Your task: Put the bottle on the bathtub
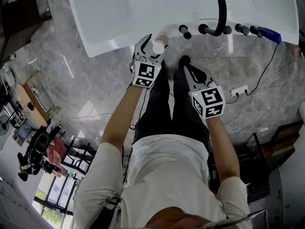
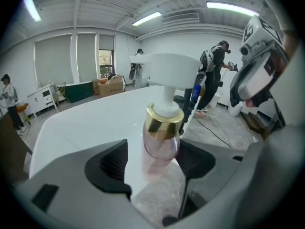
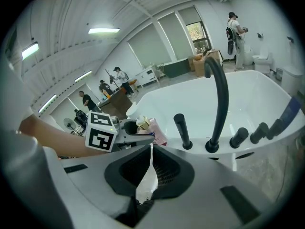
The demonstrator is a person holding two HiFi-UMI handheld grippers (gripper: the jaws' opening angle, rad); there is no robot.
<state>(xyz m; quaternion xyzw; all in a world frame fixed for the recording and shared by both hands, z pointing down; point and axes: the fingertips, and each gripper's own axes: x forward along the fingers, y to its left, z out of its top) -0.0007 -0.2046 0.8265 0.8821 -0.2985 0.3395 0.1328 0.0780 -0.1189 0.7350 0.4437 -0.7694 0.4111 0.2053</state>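
A clear pink bottle (image 2: 161, 144) with a gold collar and a white pump head stands upright at the near edge of the white bathtub (image 1: 114, 13) rim. My left gripper (image 2: 155, 147) is open around it, with a gap to the left pad (image 2: 108, 165) and the right pad close beside the bottle. From the head view, the bottle's pump top (image 1: 157, 46) shows between the left gripper's (image 1: 153, 50) fingers. My right gripper (image 1: 185, 61) hangs just right of it, below the rim, shut and empty. In the right gripper view, the bottle (image 3: 152, 130) is at the left of the tub.
A black arched faucet (image 1: 220, 11) and several black handles (image 1: 184, 31) stand on the rim to the right of the bottle. A blue hand shower (image 1: 269, 34) lies further right. A white power strip (image 1: 238, 89) and cables lie on the grey marble floor. People stand in the background.
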